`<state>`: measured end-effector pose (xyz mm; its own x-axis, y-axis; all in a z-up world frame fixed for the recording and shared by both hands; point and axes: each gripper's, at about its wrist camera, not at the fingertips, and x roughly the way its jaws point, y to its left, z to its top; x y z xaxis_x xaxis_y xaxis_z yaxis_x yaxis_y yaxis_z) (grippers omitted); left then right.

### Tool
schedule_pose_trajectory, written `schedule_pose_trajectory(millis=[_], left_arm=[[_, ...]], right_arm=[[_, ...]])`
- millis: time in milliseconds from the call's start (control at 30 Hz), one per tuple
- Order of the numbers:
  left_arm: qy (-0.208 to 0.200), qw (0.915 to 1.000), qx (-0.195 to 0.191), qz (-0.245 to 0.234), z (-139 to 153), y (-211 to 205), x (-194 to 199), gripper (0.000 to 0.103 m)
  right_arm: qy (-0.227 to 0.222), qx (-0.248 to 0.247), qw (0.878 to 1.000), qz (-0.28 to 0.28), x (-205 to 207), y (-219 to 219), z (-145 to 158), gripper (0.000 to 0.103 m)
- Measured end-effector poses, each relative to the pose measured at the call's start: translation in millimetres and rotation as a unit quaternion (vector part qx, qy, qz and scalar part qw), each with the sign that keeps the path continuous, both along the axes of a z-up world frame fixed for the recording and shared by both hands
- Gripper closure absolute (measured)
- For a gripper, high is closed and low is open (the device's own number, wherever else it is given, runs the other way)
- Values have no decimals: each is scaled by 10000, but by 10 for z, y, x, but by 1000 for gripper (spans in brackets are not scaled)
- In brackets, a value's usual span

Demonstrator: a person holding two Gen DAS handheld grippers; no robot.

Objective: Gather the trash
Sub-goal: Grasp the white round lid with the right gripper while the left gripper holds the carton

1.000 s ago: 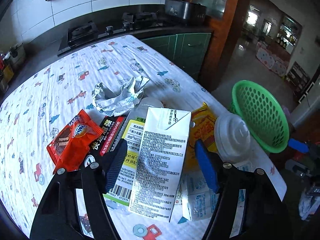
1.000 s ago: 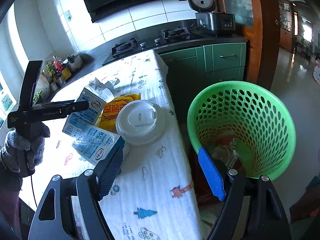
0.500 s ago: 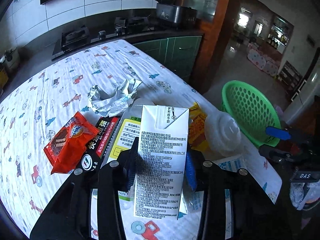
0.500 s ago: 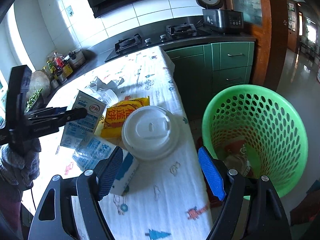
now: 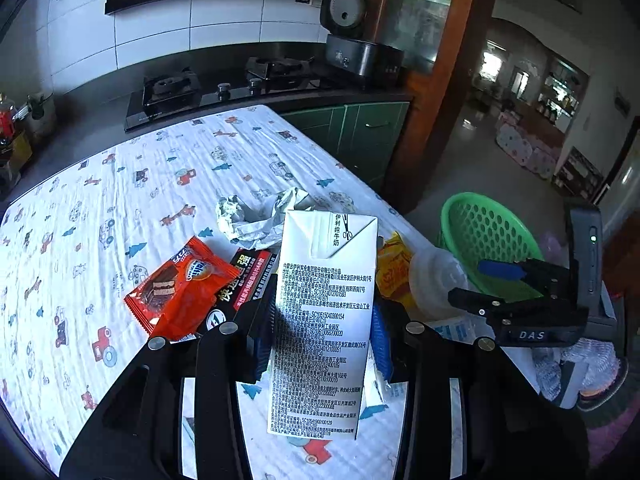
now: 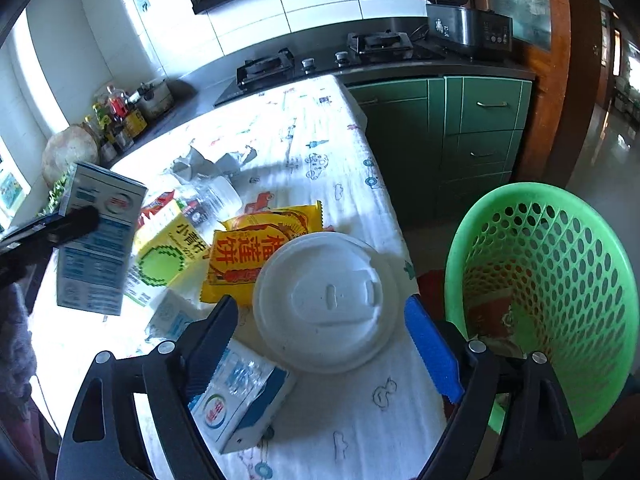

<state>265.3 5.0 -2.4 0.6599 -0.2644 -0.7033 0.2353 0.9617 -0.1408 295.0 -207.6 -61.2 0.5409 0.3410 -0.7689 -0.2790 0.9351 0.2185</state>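
Kitchen table [image 5: 120,184], trash heaped at near corner; green basket [image 6: 560,280] on floor just beside edge. Left gripper [image 5: 320,340] clamps milk carton [image 5: 324,320], lifted off cloth. Right gripper [image 6: 320,332] opening around white lid [image 6: 326,300], pads not touching. Risks: tall carton swings, slips from narrow pinch; two grippers collide; lid skids off table edge.

White tiled wall [image 5: 224,20] above a dark counter with a gas hob [image 5: 224,84], green cabinets [image 6: 472,120], sunlit glossy floor [image 5: 480,160].
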Motion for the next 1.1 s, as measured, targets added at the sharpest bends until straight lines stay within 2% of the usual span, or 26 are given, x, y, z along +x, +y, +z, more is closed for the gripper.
schedule_pose_trajectory(millis=[433, 567, 633, 1100], left_arm=[[-152, 9999, -54, -34, 116, 30, -100, 63], [-158, 9999, -60, -22, 121, 39, -114, 63], [-155, 9998, -78, -11, 130, 42, -120, 63], [-239, 9994, -170, -184, 234, -54, -162, 63]], right_arm=[[202, -130, 9997, 78, 174, 124, -149, 19], [232, -163, 9996, 75, 177, 137, -171, 27], [209, -189, 9996, 77, 169, 143, -168, 27], [-181, 83, 9996, -212, 29, -116, 111, 27]])
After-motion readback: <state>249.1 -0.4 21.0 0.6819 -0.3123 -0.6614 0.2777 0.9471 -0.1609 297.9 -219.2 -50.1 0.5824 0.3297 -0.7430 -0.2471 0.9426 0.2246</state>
